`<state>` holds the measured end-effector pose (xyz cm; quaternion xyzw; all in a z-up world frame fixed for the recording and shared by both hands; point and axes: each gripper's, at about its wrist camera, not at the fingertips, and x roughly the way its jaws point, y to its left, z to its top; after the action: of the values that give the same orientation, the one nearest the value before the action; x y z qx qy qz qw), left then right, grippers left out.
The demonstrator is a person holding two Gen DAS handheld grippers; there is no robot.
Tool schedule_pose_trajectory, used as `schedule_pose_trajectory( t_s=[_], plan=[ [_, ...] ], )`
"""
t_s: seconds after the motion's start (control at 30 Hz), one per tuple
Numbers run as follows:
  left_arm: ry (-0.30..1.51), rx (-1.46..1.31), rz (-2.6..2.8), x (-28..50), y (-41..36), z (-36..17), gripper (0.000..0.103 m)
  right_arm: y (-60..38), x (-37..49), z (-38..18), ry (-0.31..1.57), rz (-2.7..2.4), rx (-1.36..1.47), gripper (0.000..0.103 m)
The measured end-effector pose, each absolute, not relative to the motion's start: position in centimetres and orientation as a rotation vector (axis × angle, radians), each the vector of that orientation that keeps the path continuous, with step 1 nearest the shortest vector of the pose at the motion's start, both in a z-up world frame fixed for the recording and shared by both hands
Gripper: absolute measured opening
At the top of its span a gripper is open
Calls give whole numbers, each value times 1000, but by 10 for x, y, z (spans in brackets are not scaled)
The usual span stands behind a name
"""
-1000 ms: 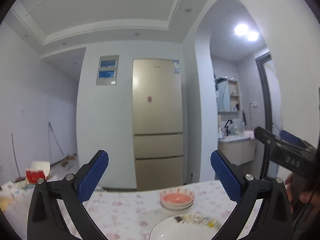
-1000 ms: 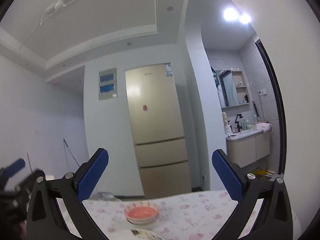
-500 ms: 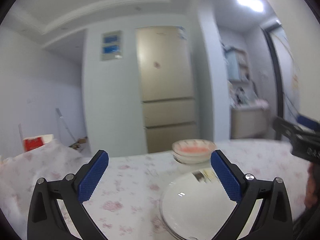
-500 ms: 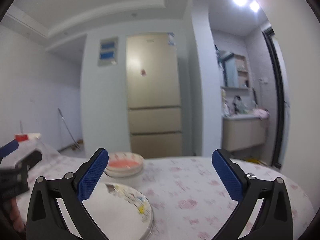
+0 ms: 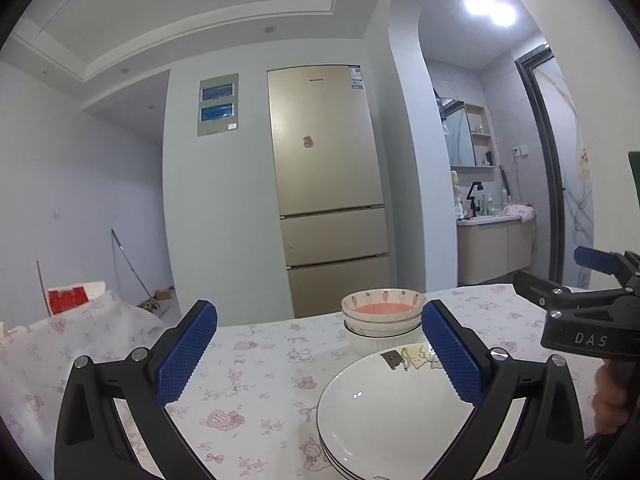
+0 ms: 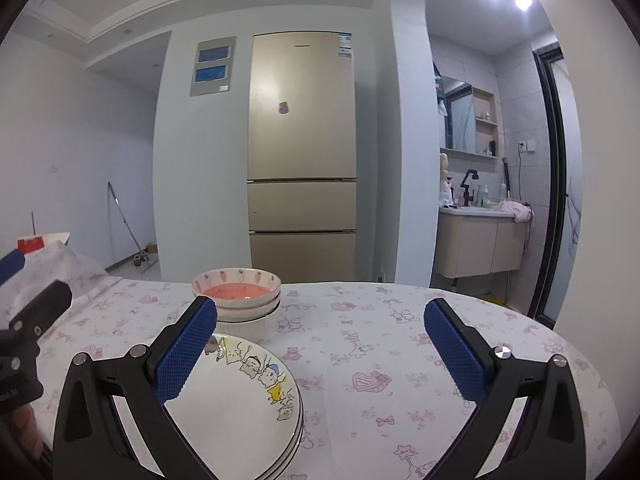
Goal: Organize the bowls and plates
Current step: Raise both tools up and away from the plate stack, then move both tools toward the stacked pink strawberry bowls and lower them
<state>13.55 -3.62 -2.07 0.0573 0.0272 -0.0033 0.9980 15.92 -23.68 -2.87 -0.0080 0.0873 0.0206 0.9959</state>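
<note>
Left wrist view. Item one: your left gripper [image 5: 319, 348], jaws spread wide, nothing between them. It has tipped down since a second ago, when it looked mostly at ceiling and fridge [image 5: 326, 184]; now the table [image 5: 248, 380] fills the lower field.

Item two: plates [image 5: 394, 412], a white stack at 5 o'clock, partly behind your right-hand finger, cartoon print on the far edge. A second ago only a sliver of the rim showed; half a second ago the stack was blurred by motion. Now it is sharp and close.

Item three: bowls [image 5: 382, 316], a nested stack just beyond the plates at 1 o'clock, top one pink inside with a carrot pattern.

Item four: your right gripper [image 5: 560, 280], entering at 3 o'clock, held by a hand [image 5: 608, 404].

Right wrist view. Your right gripper [image 6: 321, 350] is likewise spread apart and empty. Plates [image 6: 240, 404] sit at 7 o'clock under the left-hand finger; bowls [image 6: 237, 296] lie at 11 o'clock, touching or just beside the plates. The left gripper [image 6: 28, 320] shows at 9 o'clock. This view too has dropped from wall to tabletop, and the dishes have drawn nearer.

Reading: both tools have levelled onto the crockery with nothing grasped, so sorting looks about to begin. Both stacks appear already tidy; which piece you take first cannot be told.
</note>
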Motion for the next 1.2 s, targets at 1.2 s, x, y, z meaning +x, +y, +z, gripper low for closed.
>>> schedule_pose_trajectory(
  t_s=[1.2],
  plan=[
    [-72,-92,-29,185,2,207,103,-235,239,188,66,80,151,103]
  ],
)
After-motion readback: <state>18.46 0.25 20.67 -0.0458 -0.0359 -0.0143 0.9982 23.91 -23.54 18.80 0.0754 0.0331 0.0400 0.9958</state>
